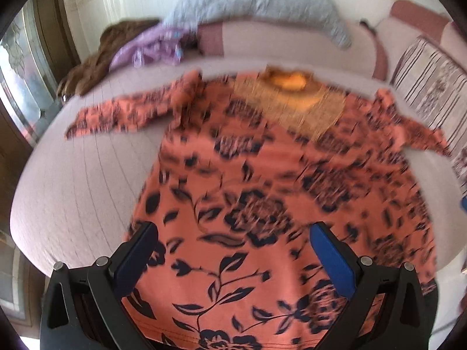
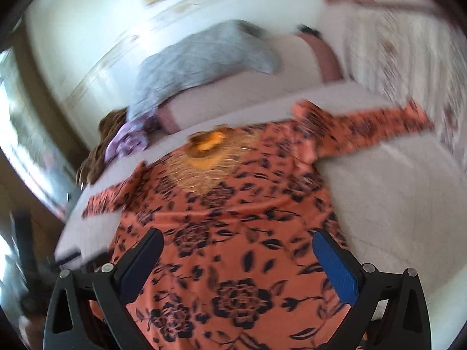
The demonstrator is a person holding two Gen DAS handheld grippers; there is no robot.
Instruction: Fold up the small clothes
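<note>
An orange dress with a dark floral print (image 1: 248, 189) lies spread flat on the pale bed cover (image 1: 73, 180), both sleeves out to the sides and a golden yoke (image 1: 292, 99) at the neck, far end. My left gripper (image 1: 233, 233) hovers open over the hem area, nearer the dress's left side, nothing between its fingers. In the right wrist view the same dress (image 2: 233, 218) fills the middle, and my right gripper (image 2: 238, 242) is open above its lower part, fingers apart and holding nothing. Both views are blurred by motion.
At the far edge of the bed lie a grey quilted pillow (image 1: 254, 3), a lilac garment (image 1: 149, 46) and a brown fluffy item (image 1: 93, 55). A striped cushion (image 1: 429, 78) sits at the right. A window is on the left.
</note>
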